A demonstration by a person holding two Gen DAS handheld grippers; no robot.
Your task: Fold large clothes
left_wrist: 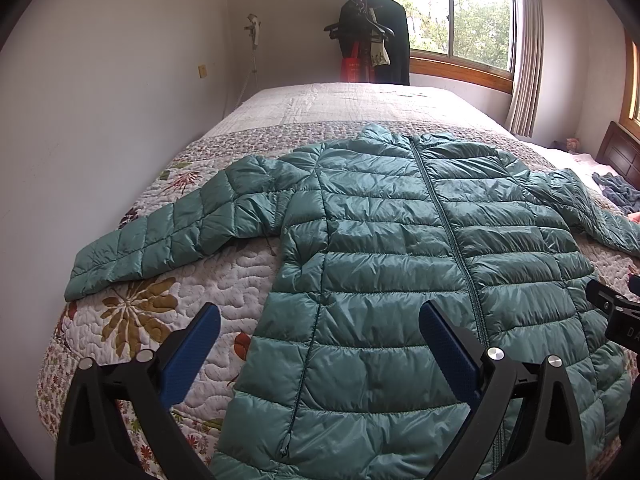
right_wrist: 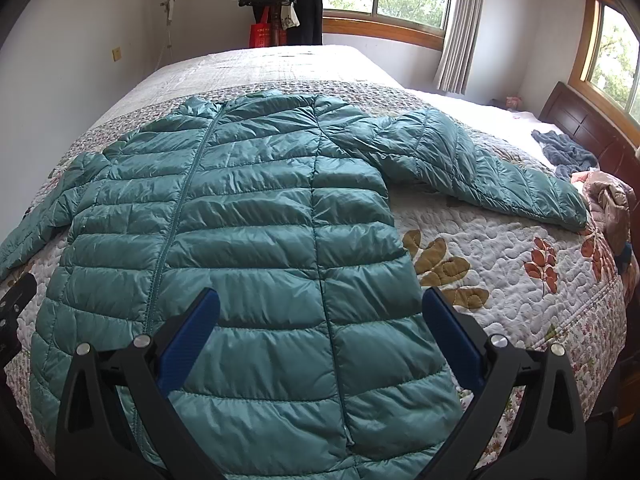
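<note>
1. Left wrist view: you are holding the left claw point(left_wrist: 320, 332) spread wide and empty above the hem of one teal puffer jacket point(left_wrist: 400, 240), which is lying zipped and flat on the bed point(left_wrist: 340, 100). Its left-side sleeve point(left_wrist: 160, 236) is stretching outward. No fold is showing yet, so the whole task is waiting.

2. Right wrist view: you are keeping the right claw point(right_wrist: 320, 320) open too, gripping nothing, over the jacket's lower edge. The other sleeve point(right_wrist: 480, 168) is lying extended. Count: one jacket, two sleeves, two claws.
</note>
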